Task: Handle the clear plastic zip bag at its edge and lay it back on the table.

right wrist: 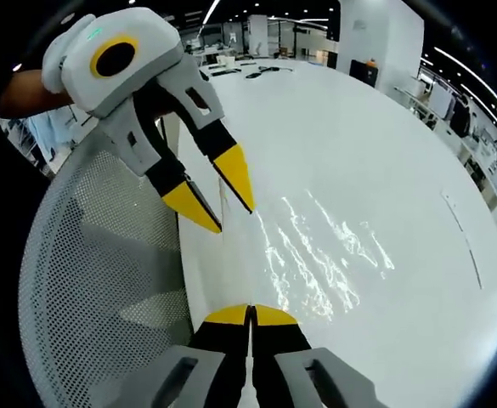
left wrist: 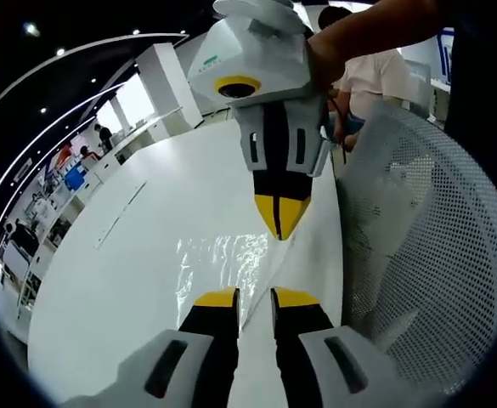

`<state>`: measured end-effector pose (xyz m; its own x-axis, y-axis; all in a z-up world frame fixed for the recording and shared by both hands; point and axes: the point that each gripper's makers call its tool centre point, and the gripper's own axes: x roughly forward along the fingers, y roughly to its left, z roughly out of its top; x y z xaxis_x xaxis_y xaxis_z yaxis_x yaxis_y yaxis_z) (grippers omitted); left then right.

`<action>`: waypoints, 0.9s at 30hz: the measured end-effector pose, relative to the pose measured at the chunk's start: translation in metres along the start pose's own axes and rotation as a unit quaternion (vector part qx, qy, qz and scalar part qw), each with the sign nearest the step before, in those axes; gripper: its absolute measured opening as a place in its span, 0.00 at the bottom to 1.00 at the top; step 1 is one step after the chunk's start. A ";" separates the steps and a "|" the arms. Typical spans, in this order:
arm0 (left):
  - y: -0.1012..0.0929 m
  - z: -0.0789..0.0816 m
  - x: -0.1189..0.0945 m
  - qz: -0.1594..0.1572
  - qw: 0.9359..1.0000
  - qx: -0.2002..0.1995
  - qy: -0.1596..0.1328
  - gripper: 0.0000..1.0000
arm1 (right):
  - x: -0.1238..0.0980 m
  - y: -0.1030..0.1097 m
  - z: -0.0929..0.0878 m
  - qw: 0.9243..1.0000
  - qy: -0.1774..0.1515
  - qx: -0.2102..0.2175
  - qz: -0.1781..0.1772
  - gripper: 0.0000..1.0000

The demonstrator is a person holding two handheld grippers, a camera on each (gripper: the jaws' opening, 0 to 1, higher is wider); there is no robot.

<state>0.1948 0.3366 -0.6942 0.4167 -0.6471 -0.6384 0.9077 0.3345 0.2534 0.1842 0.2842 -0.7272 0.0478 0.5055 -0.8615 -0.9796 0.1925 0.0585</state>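
Note:
The clear zip bag (left wrist: 218,268) lies flat and shiny on the white table (left wrist: 146,280). One edge of it runs as a thin line between the two grippers. In the left gripper view, my left gripper (left wrist: 256,297) stands open with that edge passing between its yellow tips. The right gripper (left wrist: 280,225) comes down from above, its tips pressed together at the bag's edge. In the right gripper view, my right gripper (right wrist: 250,313) is shut at the near edge of the bag (right wrist: 316,255). The left gripper (right wrist: 231,217) reaches in from the upper left with its jaws apart.
A white mesh chair back (left wrist: 418,238) stands close against the table edge, on the left in the right gripper view (right wrist: 104,280). A thin strip (left wrist: 121,212) lies further out on the table. People (left wrist: 375,76) and desks are in the background.

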 end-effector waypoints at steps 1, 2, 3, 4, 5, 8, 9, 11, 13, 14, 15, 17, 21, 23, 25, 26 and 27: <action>0.001 -0.001 -0.001 0.001 1.000 0.000 0.000 0.13 | 0.000 -0.001 0.000 1.000 0.002 -0.001 0.000 0.00; 0.002 -0.002 -0.002 0.004 1.000 0.002 0.001 0.14 | 0.001 -0.002 0.001 1.000 0.004 -0.003 -0.001 0.00; 0.003 -0.002 -0.004 0.006 1.000 0.002 0.001 0.14 | 0.001 -0.004 0.002 1.000 0.008 -0.004 -0.003 0.00; 0.004 -0.002 -0.005 0.009 1.000 0.003 0.000 0.15 | 0.001 -0.005 0.001 1.000 0.012 -0.003 -0.006 0.00; 0.005 -0.001 -0.006 0.011 1.000 0.006 -0.002 0.16 | -0.001 -0.007 0.001 1.000 0.015 -0.007 -0.014 0.00; 0.004 0.001 -0.006 0.009 1.000 0.011 -0.008 0.15 | -0.001 -0.010 0.004 1.000 0.016 -0.004 -0.016 0.00; 0.005 0.001 -0.005 0.009 1.000 0.011 -0.008 0.15 | 0.000 -0.010 0.004 1.000 0.018 -0.008 -0.017 0.00; 0.004 0.003 -0.005 0.007 1.000 0.017 -0.009 0.15 | -0.001 -0.010 0.004 1.000 0.023 -0.011 -0.017 0.00; 0.004 0.005 -0.005 0.007 1.000 0.019 -0.011 0.15 | 0.000 -0.013 0.007 0.999 0.025 -0.011 -0.019 0.00; 0.003 0.007 -0.005 0.004 1.000 0.023 -0.013 0.15 | 0.000 -0.014 0.006 0.999 0.027 -0.009 -0.019 0.00; 0.002 0.010 -0.005 0.003 1.000 0.027 -0.015 0.14 | -0.001 -0.015 0.006 0.999 0.027 -0.008 -0.021 0.00; 0.001 0.011 -0.005 -0.002 0.999 0.030 -0.017 0.14 | -0.001 -0.017 0.008 0.999 0.028 -0.006 -0.022 0.00; -0.004 0.014 0.000 -0.013 0.999 0.047 -0.015 0.13 | -0.003 -0.016 0.008 0.999 0.028 -0.007 -0.024 0.00; -0.006 0.016 0.002 -0.012 0.998 0.054 -0.015 0.12 | -0.006 -0.014 0.010 0.999 0.026 -0.006 -0.024 0.00; -0.008 0.019 0.004 -0.015 0.998 0.056 -0.014 0.12 | -0.009 -0.013 0.013 0.999 0.023 -0.009 -0.025 0.00; -0.009 0.020 0.005 -0.016 0.998 0.061 -0.011 0.12 | -0.010 -0.011 0.015 0.999 0.020 -0.011 -0.026 0.00; -0.010 0.020 0.005 -0.017 0.998 0.064 -0.009 0.12 | -0.011 -0.011 0.017 0.999 0.017 -0.014 -0.029 0.00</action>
<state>0.1888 0.3162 -0.6856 0.3858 -0.6686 -0.6356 0.9195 0.2224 0.3242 0.1981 0.2910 -0.7094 0.0982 0.4651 -0.8798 -0.9804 0.1968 -0.0054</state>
